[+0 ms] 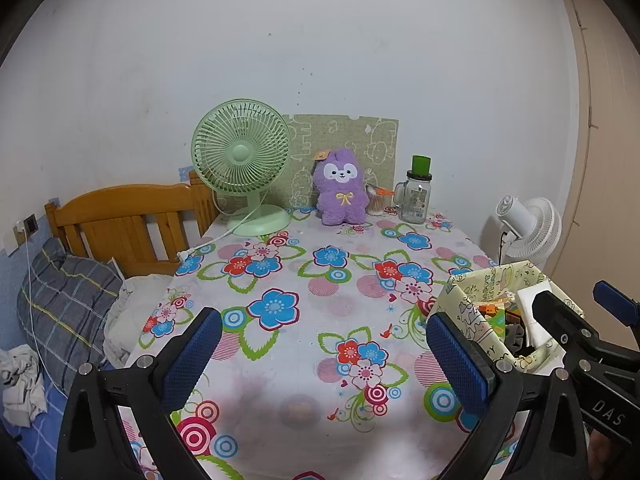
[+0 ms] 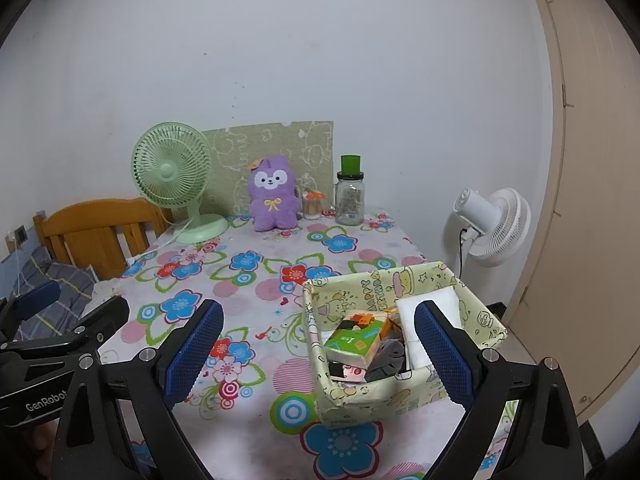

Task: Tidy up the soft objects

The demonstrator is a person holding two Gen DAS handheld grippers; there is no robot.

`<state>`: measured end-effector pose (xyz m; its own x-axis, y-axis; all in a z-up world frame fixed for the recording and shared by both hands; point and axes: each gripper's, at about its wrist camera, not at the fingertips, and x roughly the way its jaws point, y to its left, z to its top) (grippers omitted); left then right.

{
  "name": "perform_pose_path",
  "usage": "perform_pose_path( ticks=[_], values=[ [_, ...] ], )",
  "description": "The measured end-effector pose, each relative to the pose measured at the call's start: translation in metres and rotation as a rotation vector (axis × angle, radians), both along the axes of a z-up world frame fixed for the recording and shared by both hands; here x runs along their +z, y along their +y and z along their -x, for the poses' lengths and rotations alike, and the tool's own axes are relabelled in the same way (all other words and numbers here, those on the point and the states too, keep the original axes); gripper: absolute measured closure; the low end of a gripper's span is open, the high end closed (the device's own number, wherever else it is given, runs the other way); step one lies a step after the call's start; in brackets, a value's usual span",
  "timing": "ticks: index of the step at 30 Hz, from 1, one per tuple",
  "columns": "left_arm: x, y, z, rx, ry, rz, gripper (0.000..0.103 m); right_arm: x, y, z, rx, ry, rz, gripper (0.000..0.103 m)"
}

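Right wrist view: purple plush (image 2: 274,196) sits upright facing both wide-open, empty grippers (image 2: 318,354).

Left gripper (image 1: 324,354) at 6 o'clock, jaws spread wide, right gripper (image 2: 318,352) likewise, side by side, both empty

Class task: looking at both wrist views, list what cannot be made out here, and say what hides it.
- Box contents, left wrist view: hidden by its wall and the right tongs.
- Dark item in the box, right wrist view: partly under the green packet.
- Small container, left wrist view: too small to identify.
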<state>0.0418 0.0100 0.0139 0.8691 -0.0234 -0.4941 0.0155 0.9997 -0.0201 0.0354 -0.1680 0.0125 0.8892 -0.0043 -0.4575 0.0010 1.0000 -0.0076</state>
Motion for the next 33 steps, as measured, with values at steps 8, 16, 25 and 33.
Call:
perform_pose_path(
  ticks=[8,16,25,33],
  values=[
    [-0.0014,-0.0022,-0.0017,0.0,0.001,0.001,0.0,-0.0015,-0.0024,-0.0023,-0.003,0.001,-0.003,0.005],
    [-0.0029,-0.0025,-0.0029,0.001,0.006,0.002,0.0,-0.0045,-0.0023,-0.0041,-0.003,0.008,0.005,0.005],
    [-0.0038,-0.0023,-0.0039,0.003,0.01,-0.005,0.0,-0.0041,-0.0013,-0.0052,-0.003,0.008,0.006,0.005],
    [-0.0042,-0.0024,-0.0042,0.002,0.01,-0.005,0.0,-0.0039,-0.0015,-0.0056,-0.005,0.008,0.005,0.005]
  ],
)
